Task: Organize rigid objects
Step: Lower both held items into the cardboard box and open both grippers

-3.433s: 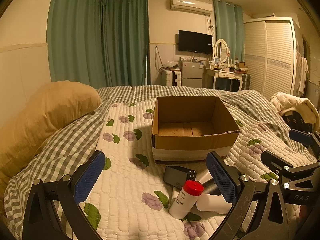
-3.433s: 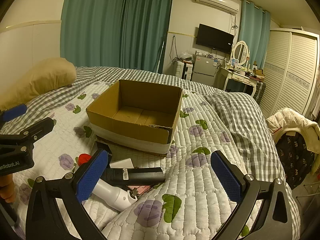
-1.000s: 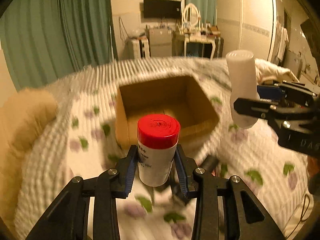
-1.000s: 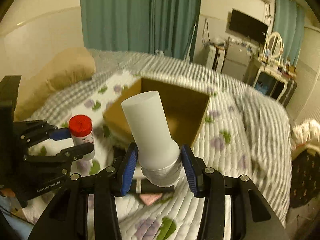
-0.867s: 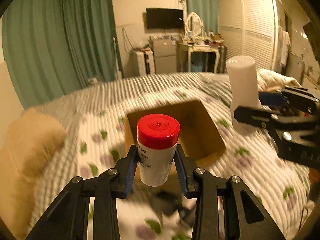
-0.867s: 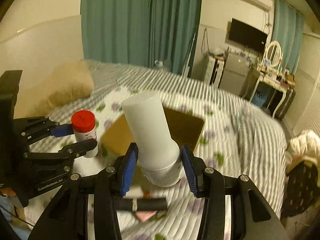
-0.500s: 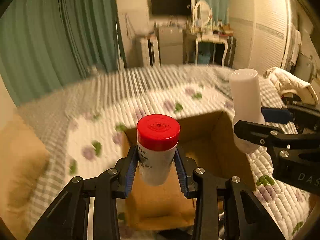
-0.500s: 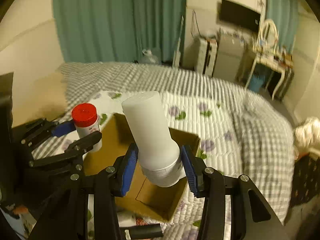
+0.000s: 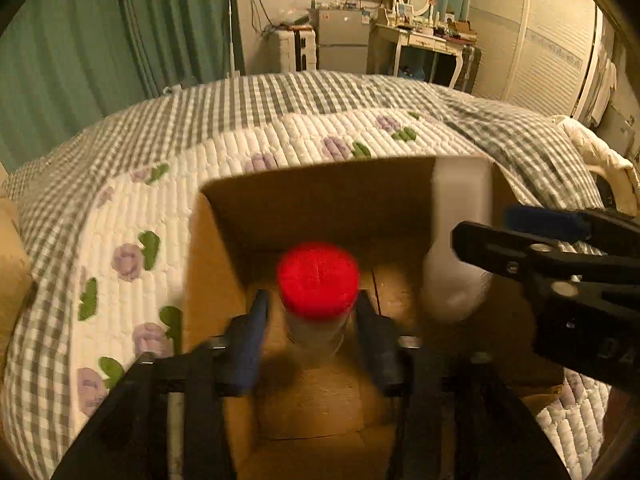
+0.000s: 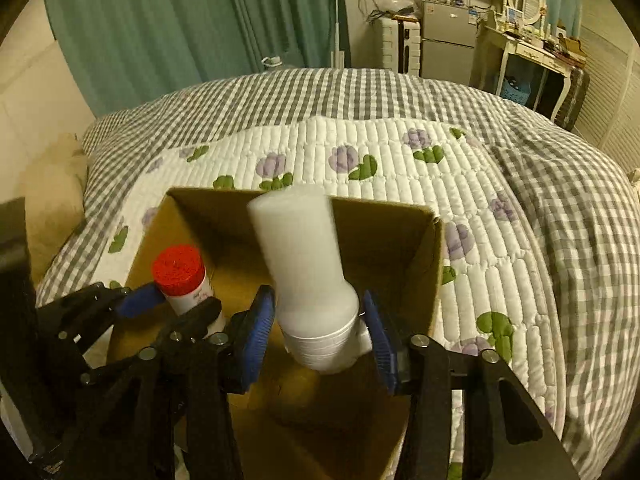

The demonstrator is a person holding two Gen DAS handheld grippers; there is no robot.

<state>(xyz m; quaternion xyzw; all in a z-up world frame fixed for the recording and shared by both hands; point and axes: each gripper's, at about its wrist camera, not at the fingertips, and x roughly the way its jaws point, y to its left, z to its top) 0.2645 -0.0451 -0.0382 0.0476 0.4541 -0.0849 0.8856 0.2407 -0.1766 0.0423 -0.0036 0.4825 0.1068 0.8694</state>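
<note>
Pillow (image 10: 52, 200): tan, at the 9 o'clock edge of the right wrist view, lying on the checked bedding beside the quilt.
Quilt (image 9: 132, 216): white with purple flowers and green leaves, spread over grey checked bedding; the box stands on it.
Cardboard box (image 9: 224, 264): open-topped, brown, centre of both views; both grippers hang over its opening.
Left gripper (image 9: 316, 322): pointing steeply down into the box. Its jaws have just been opening; a gap shows on each side between the blue pads and the bottle, so the pads no longer press on it.
Red-capped bottle (image 9: 318, 276): white body, red cap, upright between the left pads, over the box floor, blurred. In the right wrist view it sits at 9 o'clock from the white bottle.
Right gripper (image 10: 320, 334): also angled down over the box. Its jaws have just been opening; the blue pads stand clear of the bottle on both sides.
White bottle (image 10: 304, 264): large, plain, tilted with its wide end toward 11 o'clock, between the right pads, blurred; inside the box outline.
Dressing table (image 10: 532, 52): at 1 o'clock, well beyond the bed.
</note>
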